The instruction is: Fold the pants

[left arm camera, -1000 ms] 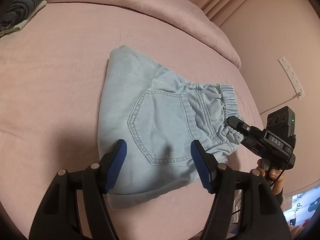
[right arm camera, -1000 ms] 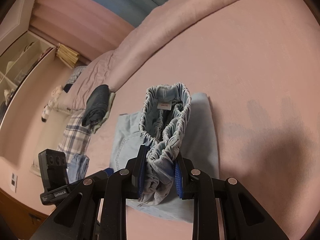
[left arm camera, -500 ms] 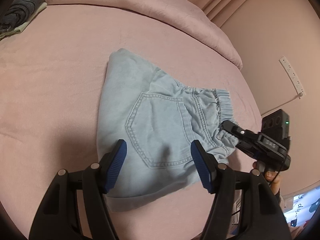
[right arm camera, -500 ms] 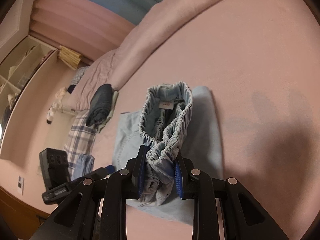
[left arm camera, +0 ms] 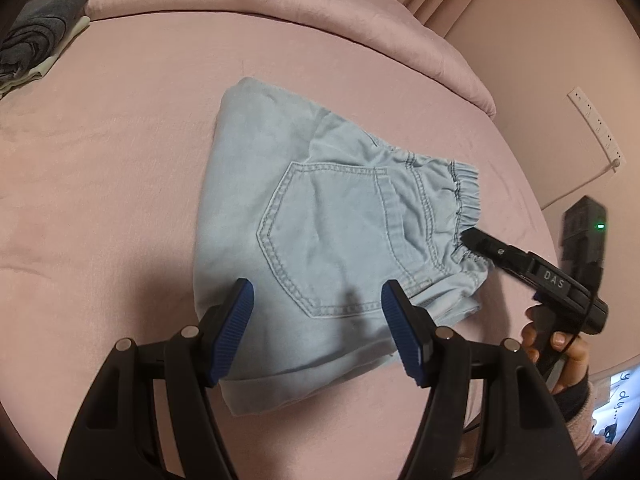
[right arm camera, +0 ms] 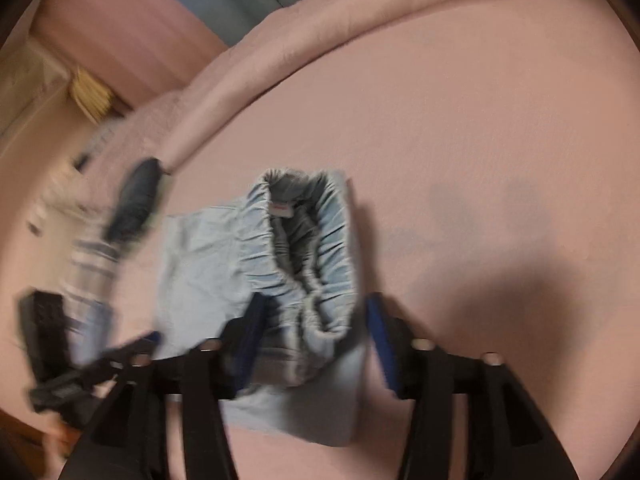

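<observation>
The light blue denim pants (left arm camera: 320,216) lie folded into a compact stack on the pink bed (left arm camera: 120,128), back pocket up, elastic waistband at the right. My left gripper (left arm camera: 316,328) is open and empty, hovering over the near edge of the stack. My right gripper (right arm camera: 316,336) is open, its jaws standing on either side of the bunched waistband (right arm camera: 312,248), which lies slack on the stack. In the left wrist view the right gripper (left arm camera: 480,244) sits at the waistband's edge. The right wrist view is blurred.
A folded dark grey garment (left arm camera: 36,32) lies at the far left of the bed. A rolled pink duvet (left arm camera: 280,4) runs along the back. The pink wall with a power strip (left arm camera: 596,128) stands to the right. Plaid fabric (right arm camera: 92,256) lies beyond the pants.
My right gripper has opened and let go of the waistband, which has dropped flat onto the stack. The left gripper has stayed open and hardly moved.
</observation>
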`<state>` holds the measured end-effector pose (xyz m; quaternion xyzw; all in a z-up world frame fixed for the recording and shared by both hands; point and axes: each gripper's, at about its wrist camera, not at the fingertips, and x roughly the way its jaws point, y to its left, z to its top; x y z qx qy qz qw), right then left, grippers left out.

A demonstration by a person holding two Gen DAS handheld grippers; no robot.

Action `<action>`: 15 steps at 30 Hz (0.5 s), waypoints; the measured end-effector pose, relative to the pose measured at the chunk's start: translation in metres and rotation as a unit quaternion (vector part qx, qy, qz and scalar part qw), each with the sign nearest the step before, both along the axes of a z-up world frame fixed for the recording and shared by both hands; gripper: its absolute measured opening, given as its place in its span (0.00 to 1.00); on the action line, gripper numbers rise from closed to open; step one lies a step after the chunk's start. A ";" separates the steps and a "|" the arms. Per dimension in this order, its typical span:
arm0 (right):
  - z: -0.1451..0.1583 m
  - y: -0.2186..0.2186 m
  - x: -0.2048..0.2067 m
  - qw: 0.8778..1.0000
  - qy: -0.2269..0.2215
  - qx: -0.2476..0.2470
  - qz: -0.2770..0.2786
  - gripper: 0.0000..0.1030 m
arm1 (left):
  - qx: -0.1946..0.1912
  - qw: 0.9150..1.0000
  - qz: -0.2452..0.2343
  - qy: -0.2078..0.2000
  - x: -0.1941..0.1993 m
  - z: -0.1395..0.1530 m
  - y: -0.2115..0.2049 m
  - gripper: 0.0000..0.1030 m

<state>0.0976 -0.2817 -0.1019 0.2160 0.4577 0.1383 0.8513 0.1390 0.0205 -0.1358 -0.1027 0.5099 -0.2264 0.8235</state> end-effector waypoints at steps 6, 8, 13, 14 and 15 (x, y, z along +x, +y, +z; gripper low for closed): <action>0.031 0.015 -0.013 0.989 -0.061 -0.133 -0.006 0.58 | 0.017 1.000 -0.003 -0.007 -0.002 -0.002 -0.004 0.64; 0.039 0.017 -0.016 0.986 -0.076 -0.148 -0.005 0.58 | 0.020 1.000 -0.004 -0.008 -0.003 -0.003 -0.005 0.64; 0.052 0.027 -0.025 0.978 -0.117 -0.173 0.010 0.58 | 0.023 1.000 -0.002 -0.008 -0.003 -0.005 -0.007 0.64; 0.054 0.030 -0.026 0.977 -0.124 -0.172 0.017 0.58 | 0.023 1.000 -0.002 -0.008 -0.003 -0.005 -0.007 0.64; 0.057 0.032 -0.026 0.977 -0.130 -0.168 0.025 0.54 | 0.023 1.000 -0.002 -0.007 -0.003 -0.005 -0.006 0.64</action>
